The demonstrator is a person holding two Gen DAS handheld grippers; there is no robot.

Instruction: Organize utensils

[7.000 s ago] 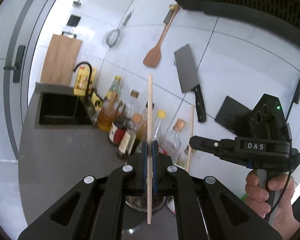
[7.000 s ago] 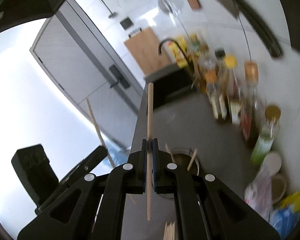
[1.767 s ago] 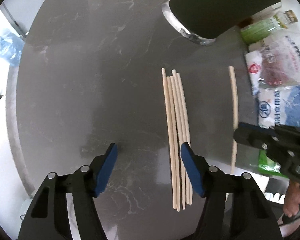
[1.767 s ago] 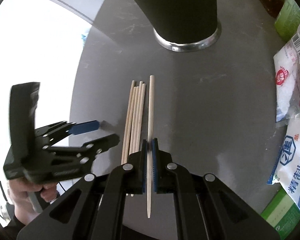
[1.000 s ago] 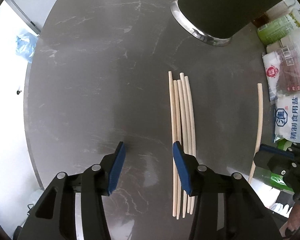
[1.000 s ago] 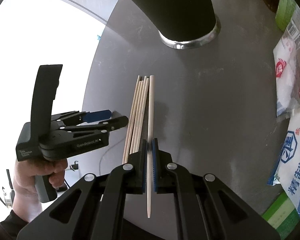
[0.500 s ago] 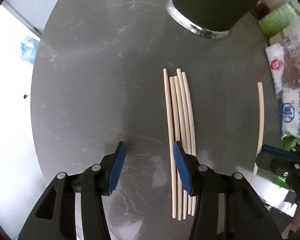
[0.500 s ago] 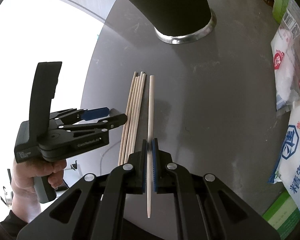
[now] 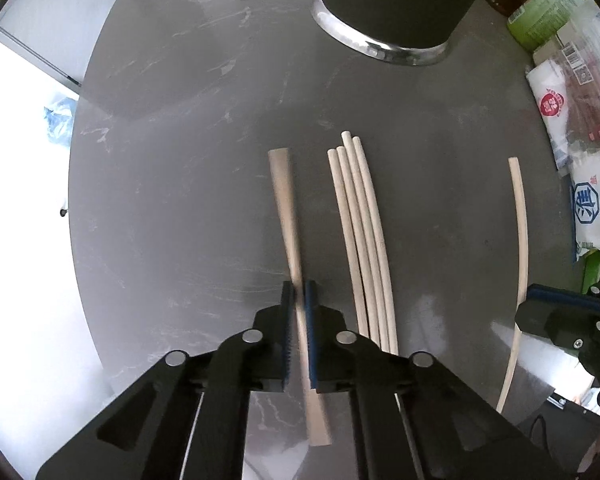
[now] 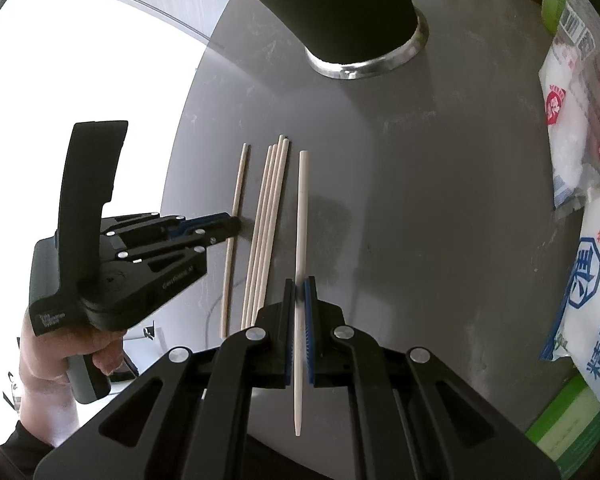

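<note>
My left claw [image 9: 299,296]: clamped on one chopstick [image 9: 285,208], seemingly off the bench [image 9: 180,200] | my right claw [image 10: 299,292]: holding another chopstick [image 10: 301,216] | loose chopsticks [image 9: 360,232]: four.

The table [image 9: 172,208] is dark grey with thin white streaks, like marble. The chopsticks [image 9: 364,240] lying on it are pale, a light wood colour, and so is the chopstick [image 9: 288,216] in the left hand-held gripper [image 9: 298,300] and the one [image 10: 301,216] in the right hand-held gripper [image 10: 298,292]. Both hand-held grippers are black with blue pads [image 9: 310,320] and small silver screws. The tall holder [image 9: 396,0] is black with a shiny silver ring at its base. The salt bag [image 9: 596,200] is white with blue writing. Another bag [image 9: 552,108] is white with a red round mark. A box [image 9: 540,20] is green.
</note>
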